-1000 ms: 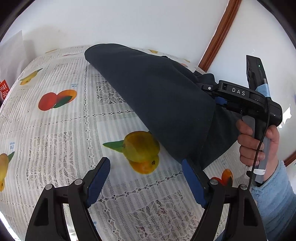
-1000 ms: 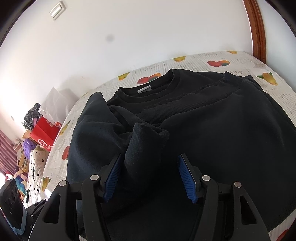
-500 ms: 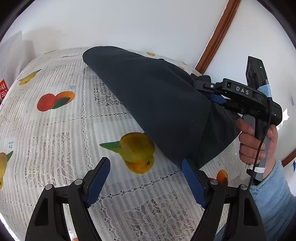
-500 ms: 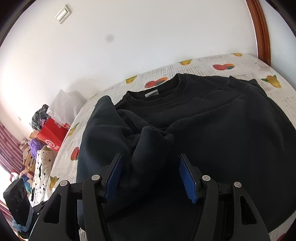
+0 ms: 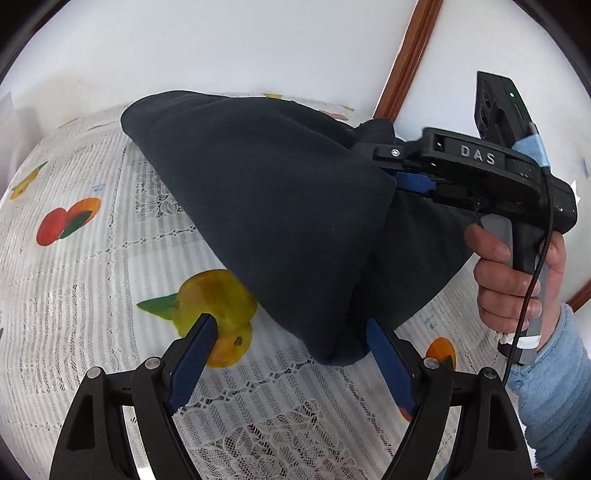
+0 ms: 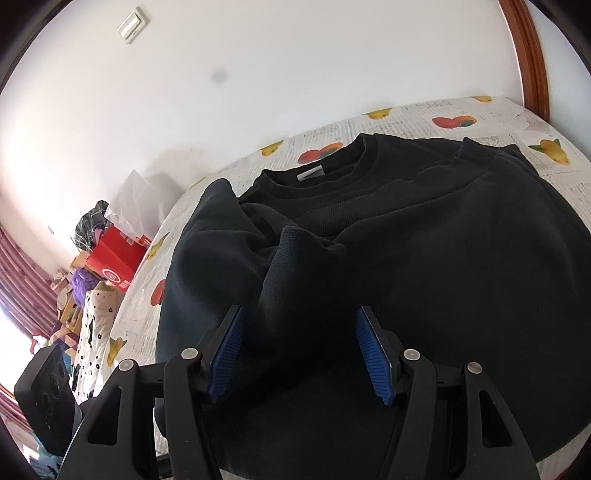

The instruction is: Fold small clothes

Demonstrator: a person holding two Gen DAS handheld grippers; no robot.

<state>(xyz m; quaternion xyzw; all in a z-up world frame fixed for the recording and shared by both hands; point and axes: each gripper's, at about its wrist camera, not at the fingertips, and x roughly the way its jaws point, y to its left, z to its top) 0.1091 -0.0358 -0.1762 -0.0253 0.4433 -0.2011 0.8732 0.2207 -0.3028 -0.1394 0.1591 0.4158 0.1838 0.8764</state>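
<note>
Already partly folded, the dark sweatshirt lies spread ahead of both grippers; the right gripper straddles a bunched sleeve, grip unclear, while the left gripper gapes, empty, at the hem.

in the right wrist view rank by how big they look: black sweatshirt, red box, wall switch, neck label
1. black sweatshirt
2. red box
3. wall switch and neck label: look alike, and the switch is farther off, so unranked.

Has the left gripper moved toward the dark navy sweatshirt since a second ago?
Yes. The left gripper has slid right: its left finger now overlaps the printed yellow fruit, and the dark navy sweatshirt's folded corner sits between its open jaws.
</note>
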